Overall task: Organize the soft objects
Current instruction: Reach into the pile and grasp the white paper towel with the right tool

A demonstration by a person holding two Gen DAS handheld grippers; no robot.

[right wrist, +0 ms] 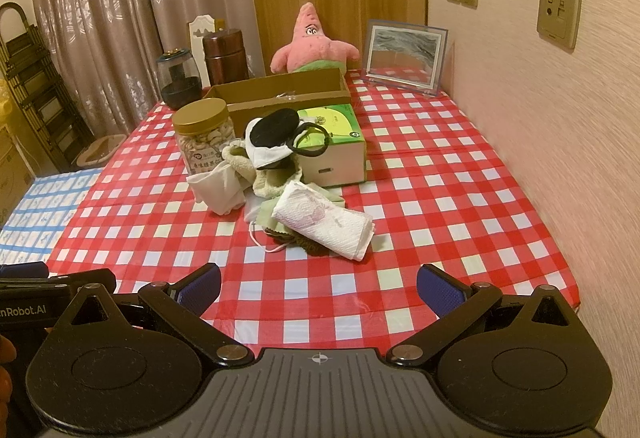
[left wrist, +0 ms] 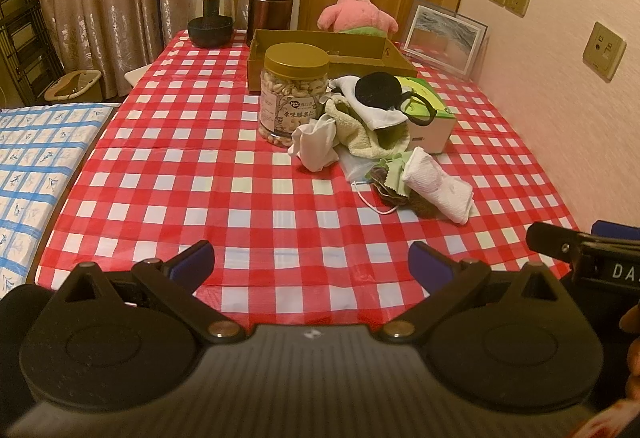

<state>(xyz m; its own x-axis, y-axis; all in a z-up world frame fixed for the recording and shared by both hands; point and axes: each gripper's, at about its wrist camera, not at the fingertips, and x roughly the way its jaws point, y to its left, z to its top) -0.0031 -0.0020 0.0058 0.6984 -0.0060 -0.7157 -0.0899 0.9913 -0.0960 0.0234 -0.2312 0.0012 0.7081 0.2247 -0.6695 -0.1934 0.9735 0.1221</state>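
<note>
A heap of soft things lies mid-table: a folded white towel (left wrist: 438, 181) (right wrist: 326, 220), a pale green terry cloth (left wrist: 362, 133) (right wrist: 272, 181), a crumpled white cloth (left wrist: 314, 145) (right wrist: 220, 187), a black round pad (left wrist: 376, 87) (right wrist: 276, 127) and a face mask (left wrist: 378, 203) (right wrist: 268, 244). Behind them stands an open brown cardboard box (left wrist: 320, 55) (right wrist: 280, 97), with a pink star plush (left wrist: 358, 7) (right wrist: 312, 43) behind it. My left gripper (left wrist: 310, 262) hovers open over the table's near edge. My right gripper (right wrist: 318, 284) is open too, near the edge, in front of the towel.
A jar of nuts (left wrist: 294, 93) (right wrist: 206, 131) and a green-topped tissue box (left wrist: 430, 113) (right wrist: 338, 145) flank the heap. A dark glass jar (left wrist: 211, 15), a brown canister (left wrist: 270, 3) and a framed picture (left wrist: 442, 35) stand at the back. A wall runs along the right.
</note>
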